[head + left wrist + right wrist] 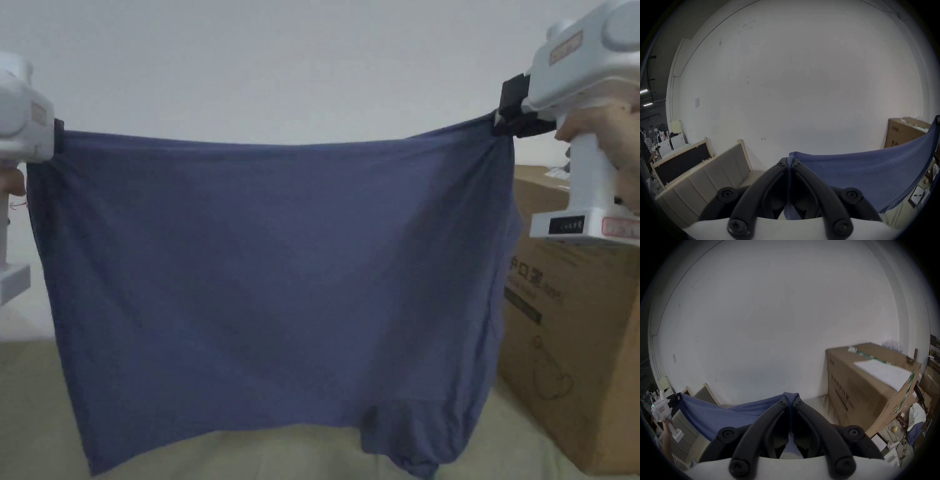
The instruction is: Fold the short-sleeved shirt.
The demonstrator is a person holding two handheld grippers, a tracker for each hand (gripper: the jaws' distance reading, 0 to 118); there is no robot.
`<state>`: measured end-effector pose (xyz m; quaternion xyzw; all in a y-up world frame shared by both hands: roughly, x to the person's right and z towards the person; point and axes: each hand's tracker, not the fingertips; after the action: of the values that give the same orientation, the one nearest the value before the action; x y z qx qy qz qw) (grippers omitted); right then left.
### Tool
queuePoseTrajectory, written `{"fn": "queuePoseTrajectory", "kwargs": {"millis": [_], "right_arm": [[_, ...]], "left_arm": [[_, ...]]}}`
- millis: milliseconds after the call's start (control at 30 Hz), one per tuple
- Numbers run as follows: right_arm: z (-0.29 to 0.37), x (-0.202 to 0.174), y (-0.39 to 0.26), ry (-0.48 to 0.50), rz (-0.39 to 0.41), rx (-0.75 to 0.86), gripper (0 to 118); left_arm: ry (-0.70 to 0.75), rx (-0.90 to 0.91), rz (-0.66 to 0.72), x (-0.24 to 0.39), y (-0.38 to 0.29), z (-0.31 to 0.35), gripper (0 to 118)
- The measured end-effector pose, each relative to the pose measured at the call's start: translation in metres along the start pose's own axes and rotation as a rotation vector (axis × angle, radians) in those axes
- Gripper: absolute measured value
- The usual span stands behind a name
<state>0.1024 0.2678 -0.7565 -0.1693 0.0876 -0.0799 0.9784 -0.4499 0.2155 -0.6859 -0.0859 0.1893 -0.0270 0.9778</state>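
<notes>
A blue short-sleeved shirt [275, 281] hangs stretched flat in the air in the head view, its lower edge just above a beige surface [37, 412]. My left gripper [57, 136] is shut on its top left corner and my right gripper [505, 119] is shut on its top right corner. In the left gripper view the black jaws pinch the blue cloth [867, 175] at the left gripper [790, 160]. In the right gripper view the right gripper [790, 398] is shut on bunched cloth [743, 412], and the left gripper [674, 400] shows far left with the hand holding it.
A large cardboard box [581, 350] stands close on the right, seen also as the cardboard box [867, 386] with a white sheet on top. A plain white wall [281, 62] is behind. Padded panels [708, 172] lean at the left. Clutter [914, 421] lies beside the box.
</notes>
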Motion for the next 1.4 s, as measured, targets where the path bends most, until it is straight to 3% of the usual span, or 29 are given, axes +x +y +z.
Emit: {"fn": "queuePoseTrajectory", "kwargs": {"millis": [333,467,633,700,800,1067,1300,1400], "right_arm": [[-0.139,0.042,-0.235,-0.032,-0.012,-0.359,2],[-0.175,0.06,-0.331,-0.043,-0.077,-0.502,2],[-0.181,0.077,-0.384,-0.044,-0.106,-0.562,2],[-0.164,0.082,-0.386,-0.038,-0.118,-0.544,2],[-0.126,0.087,-0.386,0.001,-0.204,-0.497,2],[0.029,0.082,-0.406,0.069,-0.214,-0.428,2],[0.189,0.082,-0.483,0.06,-0.266,-0.406,2],[0.241,0.079,-0.525,0.053,-0.236,-0.445,2]], "left_arm": [[-0.017,-0.341,-0.067,0.045,-0.238,-0.09,1],[-0.019,-0.52,-0.145,0.056,-0.325,-0.101,1],[-0.004,-0.635,-0.075,0.044,-0.377,-0.09,1],[-0.014,-0.621,-0.095,0.035,-0.381,-0.077,1],[-0.032,-0.635,-0.095,0.024,-0.374,-0.051,1],[-0.084,-0.642,0.0,-0.017,-0.373,0.073,1],[-0.063,-0.665,0.158,-0.08,-0.421,0.205,1],[-0.082,-0.712,0.083,-0.093,-0.448,0.26,1]]}}
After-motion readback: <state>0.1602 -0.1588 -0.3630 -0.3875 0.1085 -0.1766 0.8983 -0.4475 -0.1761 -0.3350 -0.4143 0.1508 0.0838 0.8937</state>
